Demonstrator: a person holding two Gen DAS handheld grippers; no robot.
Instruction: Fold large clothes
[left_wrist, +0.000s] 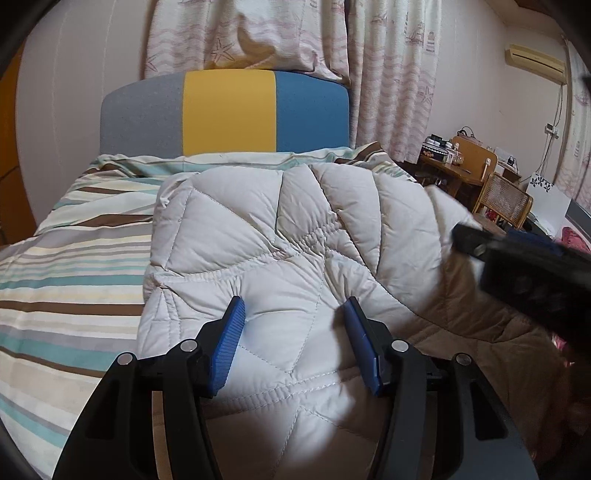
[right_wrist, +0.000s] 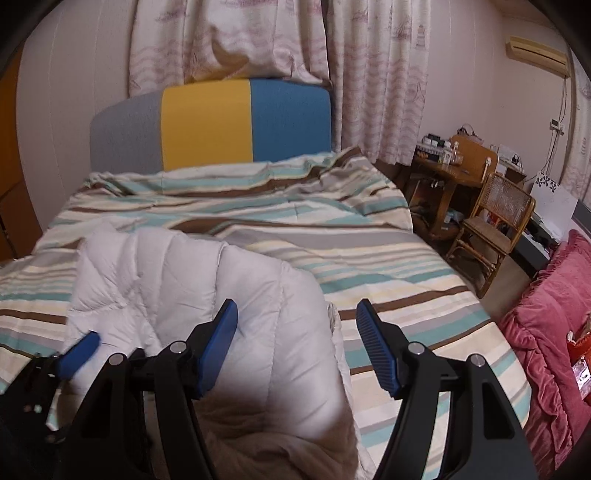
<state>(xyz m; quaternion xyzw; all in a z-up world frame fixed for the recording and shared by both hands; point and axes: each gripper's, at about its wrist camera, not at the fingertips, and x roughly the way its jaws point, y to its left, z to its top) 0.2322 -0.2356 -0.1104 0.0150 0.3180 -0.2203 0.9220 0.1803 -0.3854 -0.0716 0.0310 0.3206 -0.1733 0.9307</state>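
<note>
Striped bedding (right_wrist: 369, 266) in teal, brown and cream covers a bed with a grey, yellow and blue headboard (left_wrist: 225, 110); patterned curtains (right_wrist: 373, 81) hang behind, and a wooden desk (right_wrist: 454, 173) and cane chair (right_wrist: 491, 221) stand off the bed's right edge. A white quilted jacket (left_wrist: 266, 236) lies folded near the bed's foot. The left gripper (left_wrist: 293, 341) hovers over it, fingers apart, nothing clamped. The right gripper (right_wrist: 297, 345) straddles the jacket's right edge, fingers apart. Only the right view shows the red cushion (right_wrist: 546, 332); only the left shows the jacket's tan lining (left_wrist: 461, 321). Each gripper appears blurred in the other's view.
</note>
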